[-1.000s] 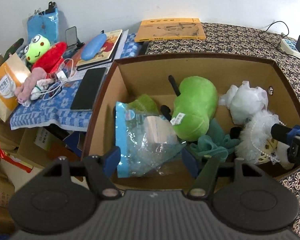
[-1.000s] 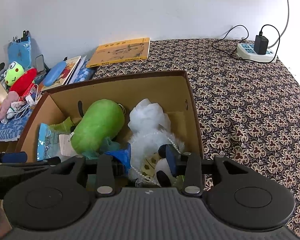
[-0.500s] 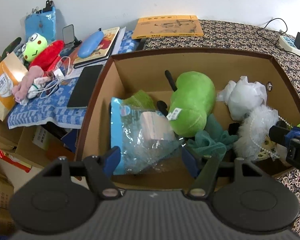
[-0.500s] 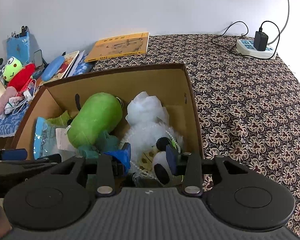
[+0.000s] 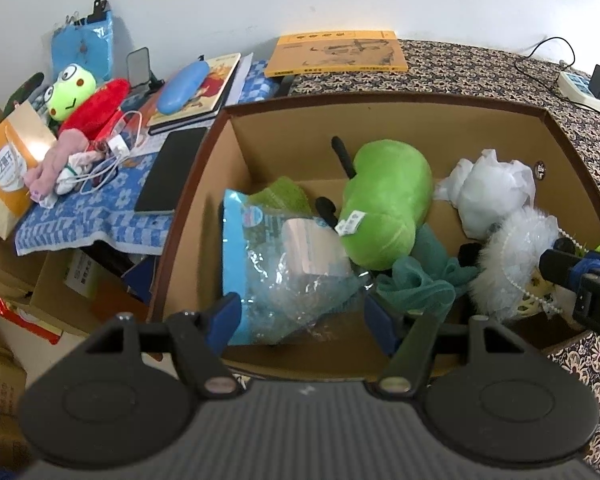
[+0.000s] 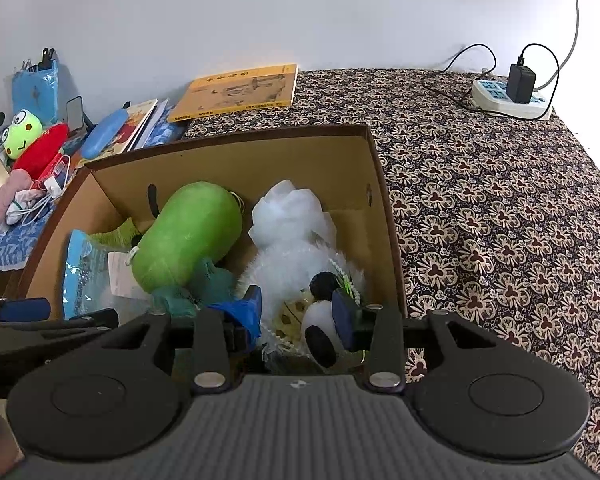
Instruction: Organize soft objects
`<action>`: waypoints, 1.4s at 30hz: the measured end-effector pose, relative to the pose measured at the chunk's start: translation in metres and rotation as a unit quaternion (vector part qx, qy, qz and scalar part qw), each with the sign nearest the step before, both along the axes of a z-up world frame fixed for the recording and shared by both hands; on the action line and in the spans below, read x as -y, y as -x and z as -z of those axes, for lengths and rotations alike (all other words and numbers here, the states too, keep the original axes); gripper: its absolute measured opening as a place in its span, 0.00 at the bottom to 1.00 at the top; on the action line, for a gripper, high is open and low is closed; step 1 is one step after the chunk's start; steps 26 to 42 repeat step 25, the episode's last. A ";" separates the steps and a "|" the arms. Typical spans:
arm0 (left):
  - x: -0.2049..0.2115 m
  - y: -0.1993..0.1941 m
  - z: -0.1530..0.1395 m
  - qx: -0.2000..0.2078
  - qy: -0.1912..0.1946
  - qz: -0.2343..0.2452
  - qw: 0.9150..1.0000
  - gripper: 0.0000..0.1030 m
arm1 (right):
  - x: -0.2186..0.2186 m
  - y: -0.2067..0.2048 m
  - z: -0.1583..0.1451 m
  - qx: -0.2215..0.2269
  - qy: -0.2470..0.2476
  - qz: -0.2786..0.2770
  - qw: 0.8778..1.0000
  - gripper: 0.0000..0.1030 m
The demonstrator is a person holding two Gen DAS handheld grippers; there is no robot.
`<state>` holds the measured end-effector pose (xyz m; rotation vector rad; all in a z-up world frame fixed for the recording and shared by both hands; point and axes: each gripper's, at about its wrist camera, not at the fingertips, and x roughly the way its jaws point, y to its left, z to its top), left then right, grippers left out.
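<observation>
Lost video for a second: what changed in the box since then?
Both grippers have drawn back slightly. The right gripper stays open around the panda plush; the left gripper stays open over the plastic bag. Nothing grabbed or released; the green plush and cardboard box unmoved.

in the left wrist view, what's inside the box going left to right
blue plastic bag → green plush → white plastic bag
</observation>
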<state>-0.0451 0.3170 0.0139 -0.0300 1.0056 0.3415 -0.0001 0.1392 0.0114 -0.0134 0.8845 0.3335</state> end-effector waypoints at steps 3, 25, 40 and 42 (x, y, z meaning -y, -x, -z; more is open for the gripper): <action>0.001 0.000 0.000 0.003 0.000 0.003 1.000 0.65 | 0.000 0.001 0.000 0.000 0.001 0.001 1.000 0.22; 0.003 0.003 -0.009 0.049 0.029 0.025 0.998 0.62 | 0.000 0.002 0.000 0.002 -0.003 0.007 1.000 0.22; 0.003 0.003 -0.009 0.049 0.029 0.025 0.998 0.62 | 0.000 0.002 0.000 0.002 -0.003 0.007 1.000 0.22; 0.003 0.003 -0.009 0.049 0.029 0.025 0.998 0.62 | 0.000 0.002 0.000 0.002 -0.003 0.007 1.000 0.22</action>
